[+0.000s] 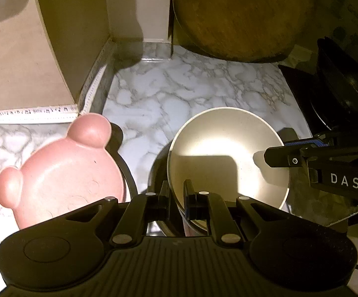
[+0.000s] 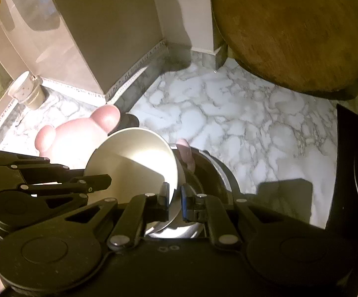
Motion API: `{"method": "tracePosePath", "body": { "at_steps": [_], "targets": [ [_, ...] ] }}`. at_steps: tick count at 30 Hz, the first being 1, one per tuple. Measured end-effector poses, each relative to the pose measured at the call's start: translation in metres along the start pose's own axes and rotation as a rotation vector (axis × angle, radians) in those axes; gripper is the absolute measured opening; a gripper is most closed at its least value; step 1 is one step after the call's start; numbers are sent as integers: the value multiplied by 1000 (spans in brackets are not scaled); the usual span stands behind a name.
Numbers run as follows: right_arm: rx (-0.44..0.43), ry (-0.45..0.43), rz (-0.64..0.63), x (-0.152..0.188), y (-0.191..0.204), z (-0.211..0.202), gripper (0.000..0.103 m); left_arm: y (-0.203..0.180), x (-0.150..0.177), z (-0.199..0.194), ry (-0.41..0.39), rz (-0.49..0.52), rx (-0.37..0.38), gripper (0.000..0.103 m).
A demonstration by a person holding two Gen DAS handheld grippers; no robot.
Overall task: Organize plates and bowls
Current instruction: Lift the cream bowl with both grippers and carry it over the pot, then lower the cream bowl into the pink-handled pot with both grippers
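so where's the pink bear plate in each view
Left wrist: the pink bear plate lies lower left on the marble counter, left of the white bowl.
Right wrist: the pink bear plate shows left of centre, partly hidden behind the white bowl.
Shared landmark: the round wooden board leaning at upper right in both.

Ahead of me the middle of the marble counter (image 1: 179,91) lies bare, room enough for a gripper to pass. At its back edge a round wooden board (image 1: 243,14) leans over the surface. A beige cabinet wall (image 1: 62,37) closes the left side. A dark pan (image 1: 344,84) crowds the right edge. Near the front, the pink bear-shaped plate (image 1: 62,175) and the white bowl (image 1: 228,158) fill the space, with only a narrow gap between them.
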State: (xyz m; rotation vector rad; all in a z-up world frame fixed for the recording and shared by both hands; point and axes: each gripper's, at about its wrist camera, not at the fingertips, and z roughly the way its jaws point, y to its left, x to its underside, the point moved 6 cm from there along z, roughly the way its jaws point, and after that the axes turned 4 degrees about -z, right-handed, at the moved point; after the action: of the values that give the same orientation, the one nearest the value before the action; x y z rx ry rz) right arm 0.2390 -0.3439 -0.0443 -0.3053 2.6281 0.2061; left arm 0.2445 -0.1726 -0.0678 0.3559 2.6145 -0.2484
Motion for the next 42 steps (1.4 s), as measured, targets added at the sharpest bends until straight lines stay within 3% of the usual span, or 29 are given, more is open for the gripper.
{"method": "tracePosePath", "body": {
  "at_steps": [13,42],
  "targets": [
    [26,32,9,19,-6,10,10,-7,13,19,23,11,16,9],
    [29,85,-6,26,-11,32,11,-7,14,38,20,50,-3,9]
  ]
}}
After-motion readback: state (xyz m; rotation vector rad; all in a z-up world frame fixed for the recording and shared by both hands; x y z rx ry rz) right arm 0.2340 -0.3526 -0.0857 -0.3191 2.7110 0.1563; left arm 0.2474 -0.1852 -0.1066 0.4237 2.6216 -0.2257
